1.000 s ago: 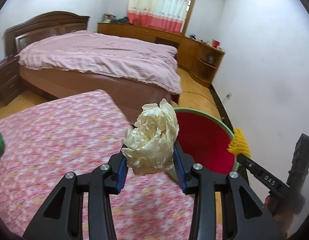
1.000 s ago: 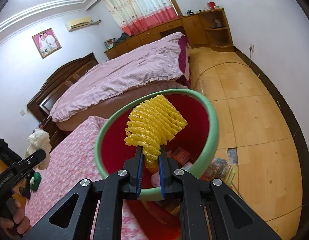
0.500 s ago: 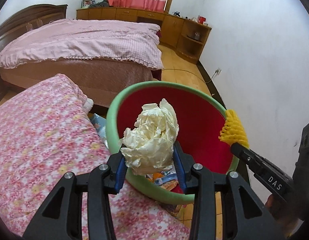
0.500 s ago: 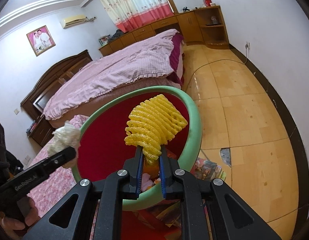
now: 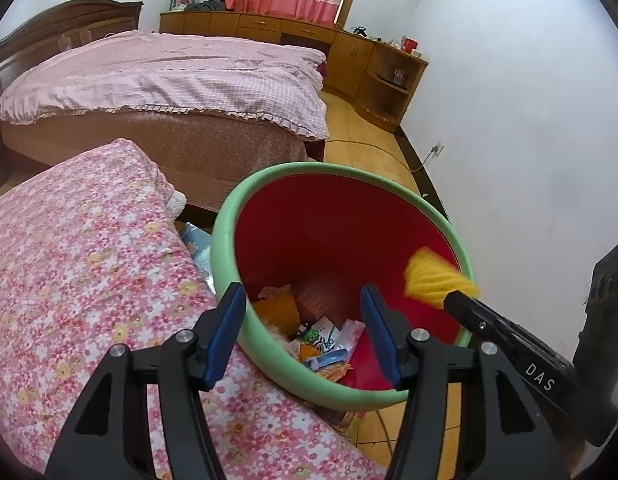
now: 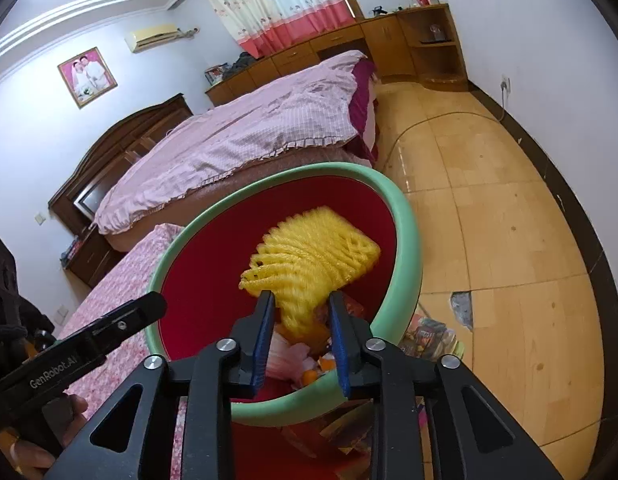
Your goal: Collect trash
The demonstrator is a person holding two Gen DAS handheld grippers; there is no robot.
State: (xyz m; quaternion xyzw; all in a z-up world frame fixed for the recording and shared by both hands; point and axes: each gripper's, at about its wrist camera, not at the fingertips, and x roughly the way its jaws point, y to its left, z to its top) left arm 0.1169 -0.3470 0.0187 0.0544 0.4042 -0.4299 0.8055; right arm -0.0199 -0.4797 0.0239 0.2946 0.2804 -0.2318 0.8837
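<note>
A red trash bin with a green rim (image 5: pixel 229 208) (image 6: pixel 409 232) stands beside the flowered mattress and holds several wrappers (image 5: pixel 325 340). My left gripper (image 5: pixel 303 330) is open and empty over the bin's near rim; the crumpled paper is out of sight. My right gripper (image 6: pixel 301 328) is open over the bin. The yellow foam net (image 6: pixel 313 256) (image 5: pixel 433 276) is blurred and sits loose between and above its fingers, inside the bin's mouth.
The pink flowered mattress (image 5: pixel 81 272) fills the lower left. A bed with a pink cover (image 5: pixel 165 76) stands behind it. Wooden cabinets (image 5: pixel 369 60) line the far wall. Wrappers (image 6: pixel 429 332) lie on the tiled floor (image 6: pixel 509 220) beside the bin.
My left gripper opened and the crumpled paper left it. My right gripper opened and the yellow foam net is slipping free over the bin.
</note>
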